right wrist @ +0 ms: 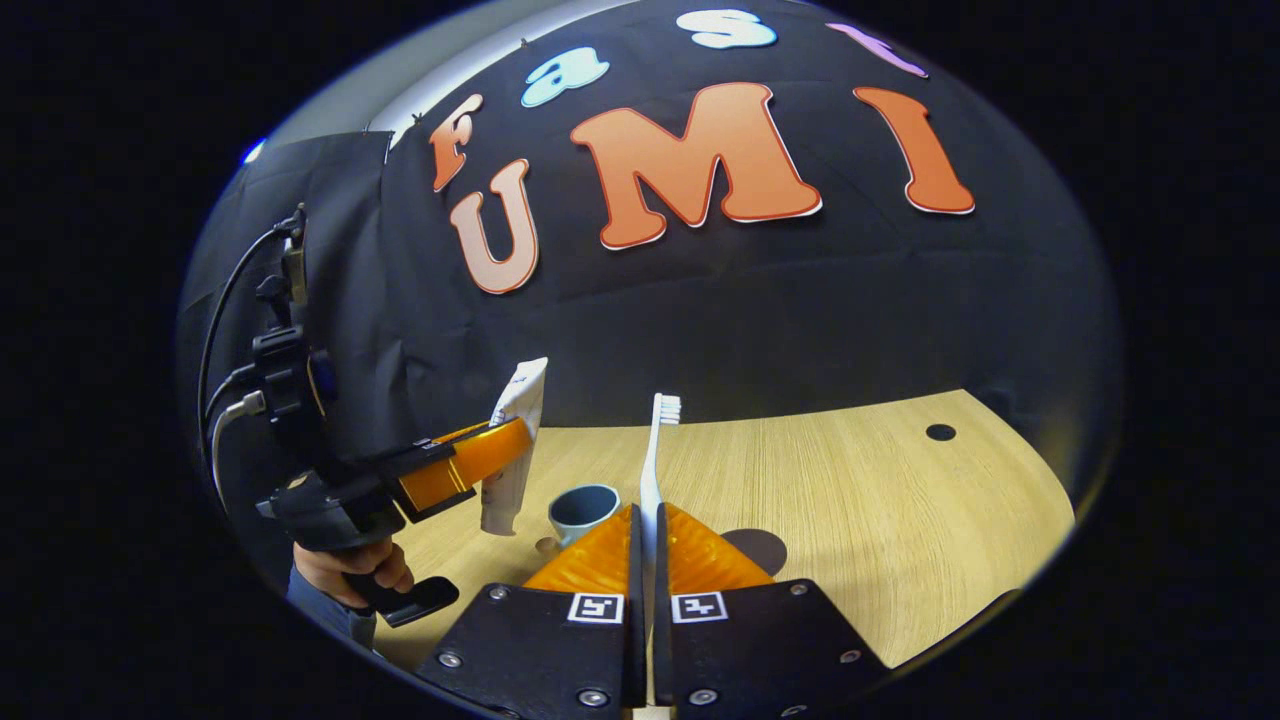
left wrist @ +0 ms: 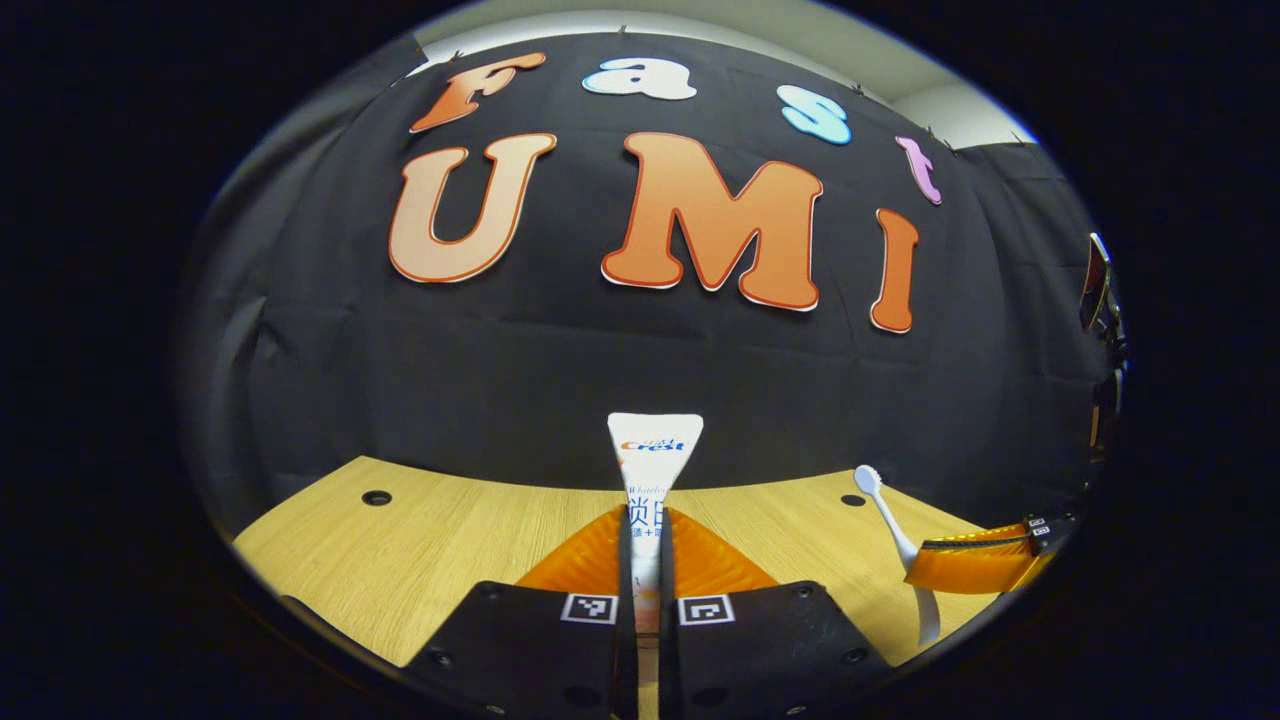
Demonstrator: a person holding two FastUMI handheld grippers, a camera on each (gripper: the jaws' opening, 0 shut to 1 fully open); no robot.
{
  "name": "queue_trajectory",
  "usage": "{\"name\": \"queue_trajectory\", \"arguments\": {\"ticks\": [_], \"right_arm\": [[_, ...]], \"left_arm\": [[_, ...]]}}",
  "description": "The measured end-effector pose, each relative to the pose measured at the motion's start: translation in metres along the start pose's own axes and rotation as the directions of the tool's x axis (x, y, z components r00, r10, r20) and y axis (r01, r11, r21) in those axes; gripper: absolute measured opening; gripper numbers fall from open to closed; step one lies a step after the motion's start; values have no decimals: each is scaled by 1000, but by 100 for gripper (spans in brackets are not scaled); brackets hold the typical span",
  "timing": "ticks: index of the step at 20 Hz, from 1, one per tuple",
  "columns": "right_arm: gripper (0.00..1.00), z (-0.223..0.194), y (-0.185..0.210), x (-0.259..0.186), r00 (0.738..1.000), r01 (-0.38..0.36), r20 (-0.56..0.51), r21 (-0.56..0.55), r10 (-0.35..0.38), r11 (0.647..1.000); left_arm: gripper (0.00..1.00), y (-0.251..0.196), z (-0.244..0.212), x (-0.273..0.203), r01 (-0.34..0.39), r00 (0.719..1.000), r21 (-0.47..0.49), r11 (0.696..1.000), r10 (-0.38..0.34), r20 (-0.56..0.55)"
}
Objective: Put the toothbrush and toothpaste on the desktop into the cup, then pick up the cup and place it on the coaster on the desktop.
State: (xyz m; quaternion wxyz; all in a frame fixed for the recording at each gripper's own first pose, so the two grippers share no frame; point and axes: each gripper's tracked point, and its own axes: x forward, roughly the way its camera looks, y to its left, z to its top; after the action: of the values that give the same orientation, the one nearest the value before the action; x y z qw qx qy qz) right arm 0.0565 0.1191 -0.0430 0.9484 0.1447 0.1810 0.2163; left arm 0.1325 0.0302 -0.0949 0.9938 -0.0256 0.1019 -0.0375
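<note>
- On the left side, a person's hand (right wrist: pixel 345 572) grips the handle of the left tool (right wrist: pixel 470 462), which is clenched on a white squeezable toothpaste tube (right wrist: pixel 512 440); the tube stands nearly upright in the air above the pale wooden tabletop (right wrist: pixel 880 520).
- In the left gripper view the same tube (left wrist: pixel 652 470) rises from between the left tool's (left wrist: pixel 646 560) two pressed-in fingers, its flat crimped end uppermost.
- Just right of the hanging tube, a small blue-grey ceramic cup (right wrist: pixel 583 510) sits upright on the tabletop, mouth open.
- Next comes the right tool (right wrist: pixel 646 545), clamped on a slim white plastic toothbrush (right wrist: pixel 655 450) held upright, bristles at the top, lifted off the tabletop.
- The left gripper view shows that toothbrush (left wrist: pixel 893 530) too, pinched by the right tool (left wrist: pixel 975 562) at the far right.
- Right of the right tool, a dark round coaster (right wrist: pixel 757 548) lies flat on the tabletop, near the cup but apart from it.
</note>
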Motion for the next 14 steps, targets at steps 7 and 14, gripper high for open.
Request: {"name": "queue_trajectory", "arguments": {"ticks": [7,14], "right_arm": [[3,20,-4,23,999,12,45,-7,-12,1000],[3,37,8,44,994,-18,105,-34,22,999]], "left_arm": [[8,7,9,45,14,997,31,999,-16,71],[7,16,-15,76,45,996,13,999,-46,83]]}}
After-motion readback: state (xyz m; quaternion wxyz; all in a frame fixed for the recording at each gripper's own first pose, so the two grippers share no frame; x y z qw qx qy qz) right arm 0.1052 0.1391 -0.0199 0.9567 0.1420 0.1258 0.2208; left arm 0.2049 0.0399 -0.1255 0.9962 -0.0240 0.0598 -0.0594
